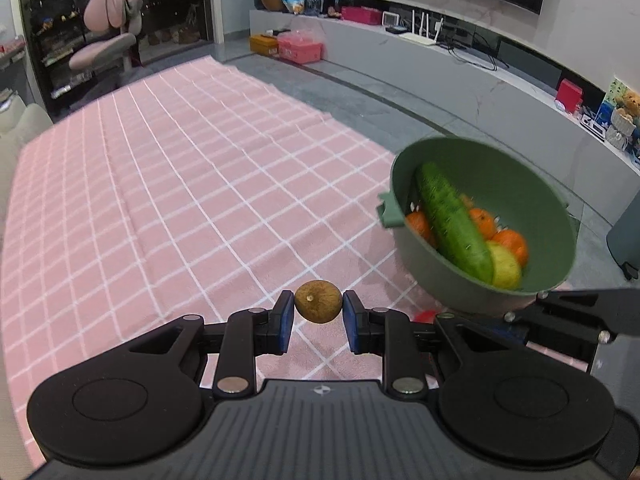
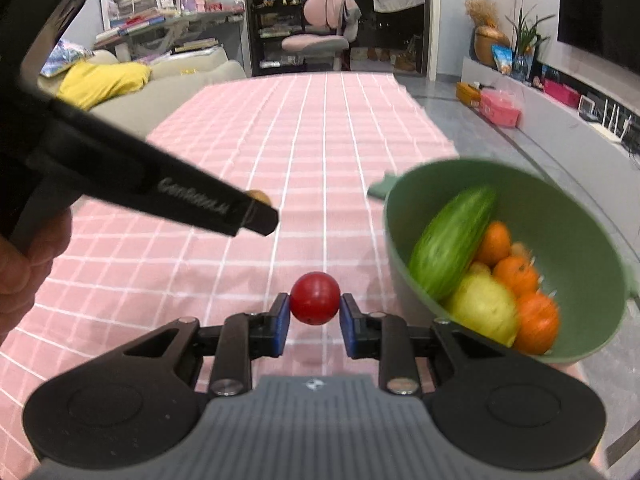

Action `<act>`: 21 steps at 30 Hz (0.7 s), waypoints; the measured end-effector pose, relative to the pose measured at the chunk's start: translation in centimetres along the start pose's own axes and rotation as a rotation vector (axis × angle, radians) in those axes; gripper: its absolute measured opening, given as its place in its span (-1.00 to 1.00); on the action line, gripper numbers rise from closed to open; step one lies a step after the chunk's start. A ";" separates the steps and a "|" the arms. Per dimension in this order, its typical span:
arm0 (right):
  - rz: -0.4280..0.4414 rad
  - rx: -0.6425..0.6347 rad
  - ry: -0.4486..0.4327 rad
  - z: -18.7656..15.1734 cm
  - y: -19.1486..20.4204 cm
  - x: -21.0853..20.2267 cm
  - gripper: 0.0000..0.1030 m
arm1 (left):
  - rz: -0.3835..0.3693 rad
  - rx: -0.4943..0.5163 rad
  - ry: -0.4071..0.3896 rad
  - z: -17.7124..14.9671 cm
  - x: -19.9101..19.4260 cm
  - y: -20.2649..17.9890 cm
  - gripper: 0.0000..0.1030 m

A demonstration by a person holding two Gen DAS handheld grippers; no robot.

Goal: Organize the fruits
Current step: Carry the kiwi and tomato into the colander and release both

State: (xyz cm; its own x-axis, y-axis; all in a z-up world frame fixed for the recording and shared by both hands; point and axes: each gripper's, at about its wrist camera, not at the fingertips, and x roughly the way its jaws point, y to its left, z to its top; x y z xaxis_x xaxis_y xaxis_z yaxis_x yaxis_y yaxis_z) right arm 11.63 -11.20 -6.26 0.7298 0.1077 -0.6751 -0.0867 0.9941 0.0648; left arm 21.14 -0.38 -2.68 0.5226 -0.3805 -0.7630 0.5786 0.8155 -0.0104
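My left gripper (image 1: pixel 318 307) is shut on a small brown round fruit (image 1: pixel 318 301) and holds it above the pink checked cloth (image 1: pixel 180 184). My right gripper (image 2: pixel 315 307) is shut on a small red round fruit (image 2: pixel 315 298) above the same cloth (image 2: pixel 320 152). A green bowl (image 1: pixel 552 216) stands to the right of both grippers, blurred. It holds a cucumber (image 1: pixel 452 222), several oranges (image 1: pixel 510 242) and a yellow-green fruit (image 1: pixel 506 266). The bowl (image 2: pixel 576 216) also shows in the right wrist view, with cucumber (image 2: pixel 452 242). The left gripper's body (image 2: pixel 140 184) crosses that view's left side.
The cloth-covered table ends just right of the bowl, with grey floor (image 1: pixel 400 92) beyond. A long low cabinet (image 1: pixel 500 92) with boxes runs along the right wall. A pink chair (image 2: pixel 324 28) and a sofa with a yellow cushion (image 2: pixel 100 80) stand past the far end.
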 end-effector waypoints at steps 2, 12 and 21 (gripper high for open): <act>-0.001 -0.002 -0.022 0.7 -0.5 -1.1 -0.56 | 0.008 0.002 -0.017 0.5 -1.1 -0.4 -0.44; -0.047 0.008 -0.097 3.9 -5.3 -5.1 -0.56 | 0.008 0.015 -0.084 3.4 -3.5 -4.7 -0.44; -0.060 0.072 -0.080 5.5 -11.8 -6.3 -0.56 | -0.036 0.069 -0.067 4.5 -1.3 -9.5 -0.44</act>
State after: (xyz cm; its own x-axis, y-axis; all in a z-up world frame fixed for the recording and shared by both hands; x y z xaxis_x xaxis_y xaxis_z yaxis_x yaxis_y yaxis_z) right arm 11.80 -23.59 1.31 0.7841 0.0460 -0.6189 0.0050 0.9967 0.0805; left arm 17.76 -9.62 1.33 0.5400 -0.4388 -0.7182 0.6379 0.7701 0.0091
